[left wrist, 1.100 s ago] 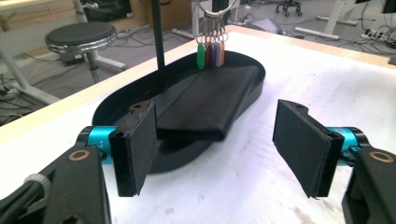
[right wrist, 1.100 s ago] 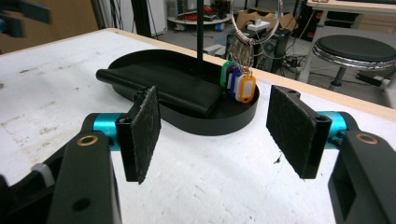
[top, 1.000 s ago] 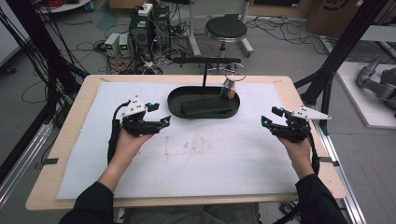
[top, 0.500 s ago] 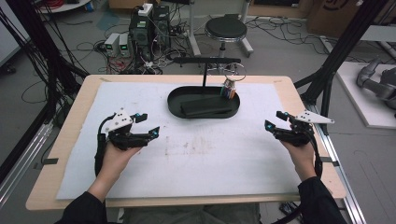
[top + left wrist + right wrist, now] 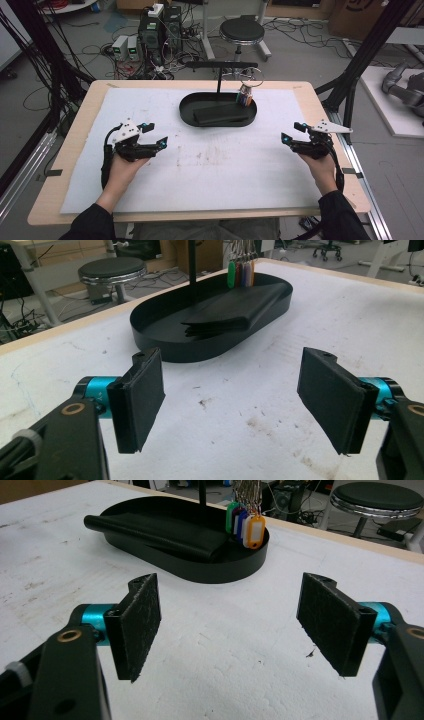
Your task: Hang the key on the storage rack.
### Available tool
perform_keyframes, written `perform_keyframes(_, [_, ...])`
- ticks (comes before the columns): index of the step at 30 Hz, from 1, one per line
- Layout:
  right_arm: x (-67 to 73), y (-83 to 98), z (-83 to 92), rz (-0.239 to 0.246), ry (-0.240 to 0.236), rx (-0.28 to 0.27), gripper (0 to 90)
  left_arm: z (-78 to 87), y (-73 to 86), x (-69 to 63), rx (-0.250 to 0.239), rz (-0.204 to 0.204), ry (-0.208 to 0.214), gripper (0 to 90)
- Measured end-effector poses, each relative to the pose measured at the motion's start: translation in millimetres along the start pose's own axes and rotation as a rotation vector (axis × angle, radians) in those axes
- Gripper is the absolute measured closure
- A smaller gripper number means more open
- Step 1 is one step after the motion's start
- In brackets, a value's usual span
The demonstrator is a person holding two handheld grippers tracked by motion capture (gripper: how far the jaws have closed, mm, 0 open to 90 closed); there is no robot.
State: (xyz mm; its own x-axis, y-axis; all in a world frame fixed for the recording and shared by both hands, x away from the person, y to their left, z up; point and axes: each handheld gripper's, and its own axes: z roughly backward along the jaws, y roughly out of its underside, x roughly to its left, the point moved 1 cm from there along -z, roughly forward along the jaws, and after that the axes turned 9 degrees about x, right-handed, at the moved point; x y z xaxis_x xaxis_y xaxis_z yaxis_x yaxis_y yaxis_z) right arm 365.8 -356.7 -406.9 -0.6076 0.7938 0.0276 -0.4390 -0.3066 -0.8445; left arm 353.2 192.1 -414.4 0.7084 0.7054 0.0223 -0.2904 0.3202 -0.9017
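While both hand-held grippers gape, black tray (image 5: 218, 120) lies between, farther off.

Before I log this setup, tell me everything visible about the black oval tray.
The black oval tray looks like matte metal or plastic with a low upright wall. It sits flat on the white mat toward the table's far side. A thin black post rises from it; coloured key tags hang over one end, and folded black material lies inside.
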Motion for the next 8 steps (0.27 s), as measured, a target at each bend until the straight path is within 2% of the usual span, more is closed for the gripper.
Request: perform_keyframes(8, [-2.9,4.2,3.4,-0.007,0.011,0.006,25.3,-0.7,0.0,0.6,-0.002,0.0,-0.005,26.2])
